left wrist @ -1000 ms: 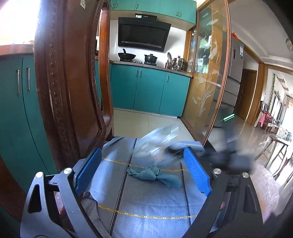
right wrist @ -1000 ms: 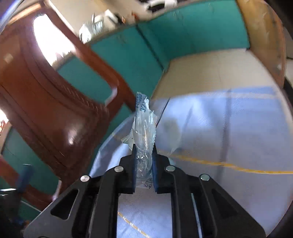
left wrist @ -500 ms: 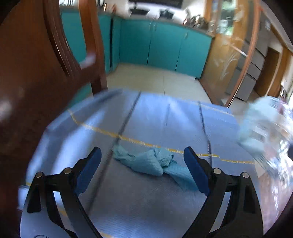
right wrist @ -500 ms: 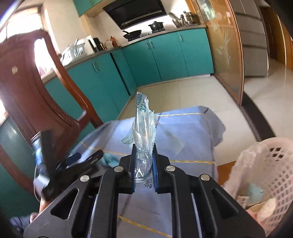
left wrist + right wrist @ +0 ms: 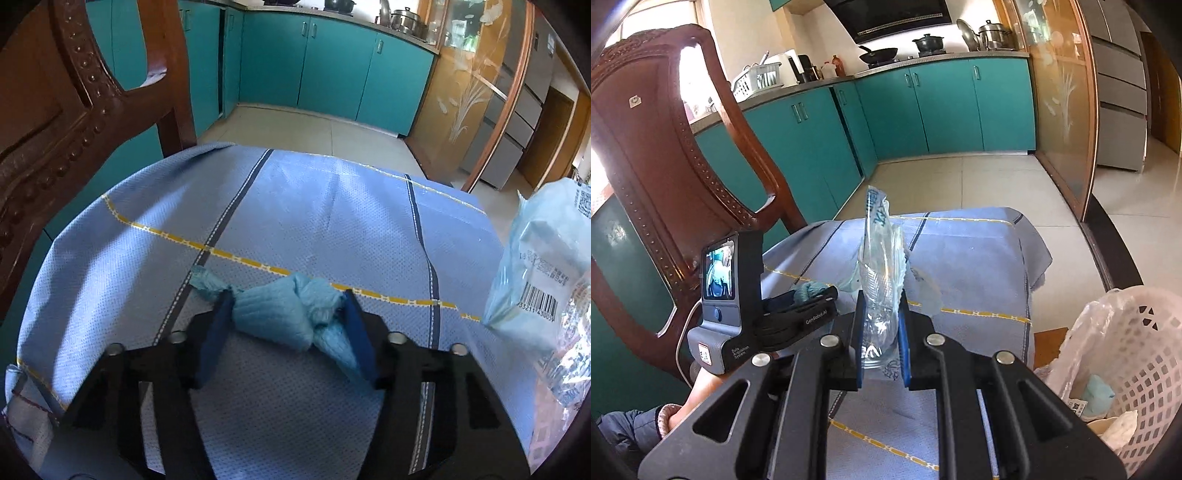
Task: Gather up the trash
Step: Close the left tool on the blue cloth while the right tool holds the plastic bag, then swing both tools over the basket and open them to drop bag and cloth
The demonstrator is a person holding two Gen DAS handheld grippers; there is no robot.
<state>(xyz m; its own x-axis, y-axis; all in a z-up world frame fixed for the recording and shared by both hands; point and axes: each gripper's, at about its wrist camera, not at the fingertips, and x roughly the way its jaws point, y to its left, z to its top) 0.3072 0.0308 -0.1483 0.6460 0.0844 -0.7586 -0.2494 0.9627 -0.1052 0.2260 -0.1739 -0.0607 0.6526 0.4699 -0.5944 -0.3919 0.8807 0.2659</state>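
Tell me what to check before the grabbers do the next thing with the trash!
1. Right gripper pinches the clear plastic wrapper: ok, jaws shut on it.
2. White basket within sight to drop it in: ok, low on the right, already lined with a bag.
3. Left gripper lined up on the crumpled blue tissue: ok, the tissue lies between the blue pads.
4. Left jaws closed on the tissue: not ok, not fully shut yet.
5. Tissue lifted off the blue tablecloth: not ok, it lies on the cloth.
6. Basket has room left: cannot tell.
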